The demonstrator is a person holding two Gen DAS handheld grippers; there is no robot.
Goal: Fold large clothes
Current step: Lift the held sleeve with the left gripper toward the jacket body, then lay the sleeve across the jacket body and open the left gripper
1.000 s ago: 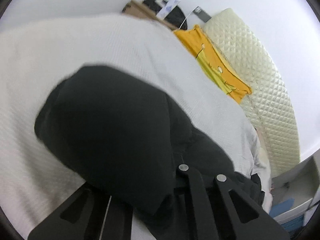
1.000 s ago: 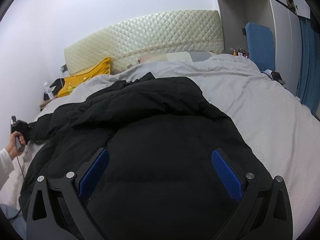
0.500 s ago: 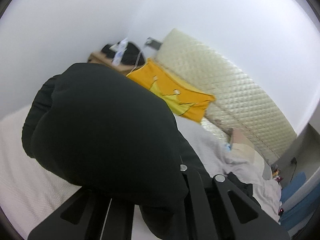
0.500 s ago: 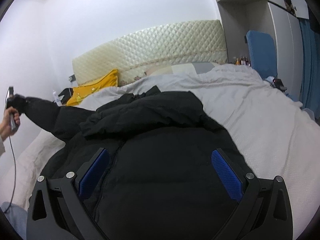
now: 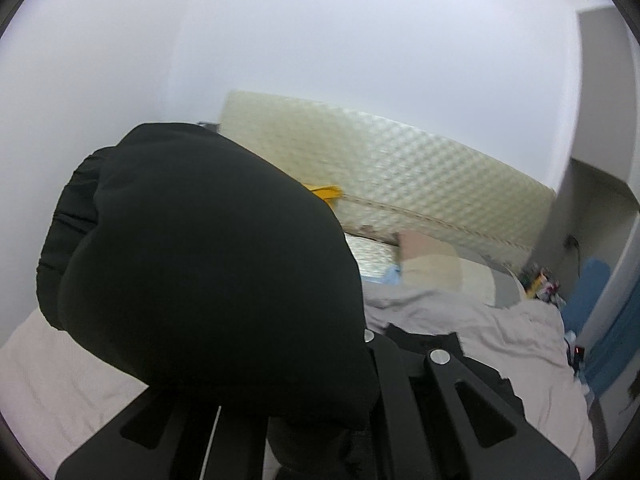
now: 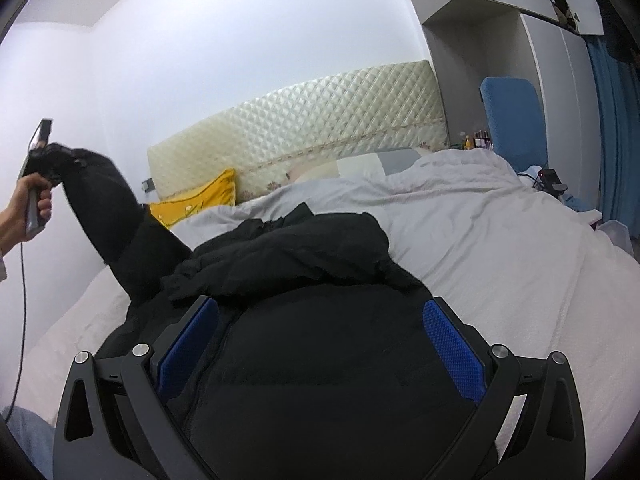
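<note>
One sleeve hangs from left tool; jacket under right tool.

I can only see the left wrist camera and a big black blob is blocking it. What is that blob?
Observer: It's the sleeve of a black jacket, lifted up off the bed by the left gripper.
Operator: Where's the rest of the jacket?
Observer: Spread flat on the bed, right under the right gripper.
Operator: Is the right gripper holding it too?
Observer: No, its blue pads stand wide apart above the cloth.
Operator: What's the yellow bit I see?
Observer: A yellow pillow leaning against the headboard.
</note>
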